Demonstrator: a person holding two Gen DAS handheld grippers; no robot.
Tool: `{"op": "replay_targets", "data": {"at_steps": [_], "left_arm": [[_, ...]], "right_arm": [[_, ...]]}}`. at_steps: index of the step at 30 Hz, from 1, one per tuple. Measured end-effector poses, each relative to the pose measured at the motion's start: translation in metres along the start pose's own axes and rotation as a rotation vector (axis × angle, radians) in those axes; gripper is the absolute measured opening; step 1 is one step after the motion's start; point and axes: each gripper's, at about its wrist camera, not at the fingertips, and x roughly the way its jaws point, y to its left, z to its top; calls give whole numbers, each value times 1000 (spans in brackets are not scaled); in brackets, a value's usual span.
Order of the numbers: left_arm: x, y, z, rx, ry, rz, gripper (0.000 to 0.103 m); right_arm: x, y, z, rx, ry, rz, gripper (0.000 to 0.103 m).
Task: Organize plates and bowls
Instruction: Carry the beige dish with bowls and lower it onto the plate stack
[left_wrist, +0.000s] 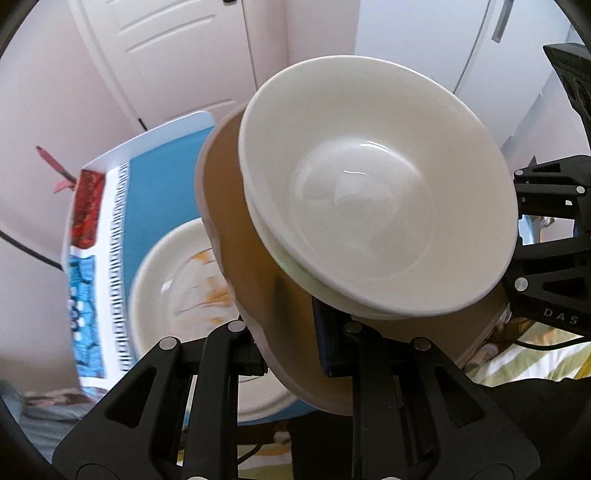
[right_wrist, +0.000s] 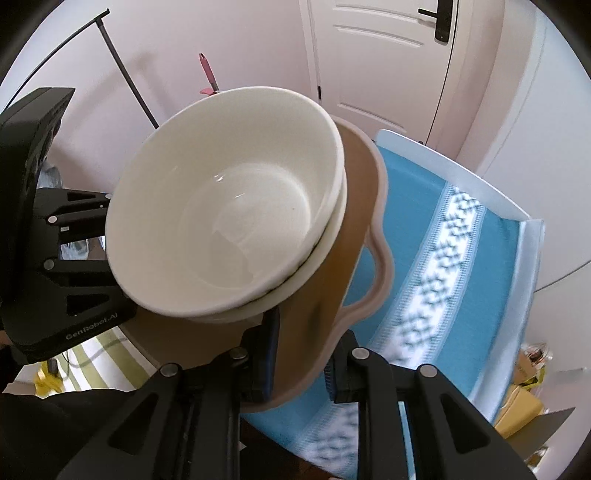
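Note:
Two white bowls sit stacked one inside the other on a tan tray with a pale rim, which hangs above the table. My left gripper is shut on the tray's near rim. In the right wrist view the same bowls rest on the tray, and my right gripper is shut on the rim beside a handle cut-out. Each gripper's black frame shows in the other's view, at the far side of the tray. A white plate with orange smears lies on the table below.
The table is white-edged and covered by a blue patterned cloth. White doors and pink walls stand behind it. Cardboard boxes sit on the floor at the right, and a green striped rug lies below the tray.

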Motion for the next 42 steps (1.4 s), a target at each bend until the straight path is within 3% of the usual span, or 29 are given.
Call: {"op": "replay_targets", "data": {"at_steps": [9,19,29,42], "left_arm": [[4,78,-31,105,37,-21,15],[22,119,-48,105,54,-57,14],[38,120,-49,76,93,-111,14],[45,111,-48,58,158,-82,15]], "right_arm": [[44,72,15,140,29,1,20],[81,115,34,182,61,-58,20],[99,113,38,175,117,-101,19],[99,108,35,178,143,-94,20]]}}
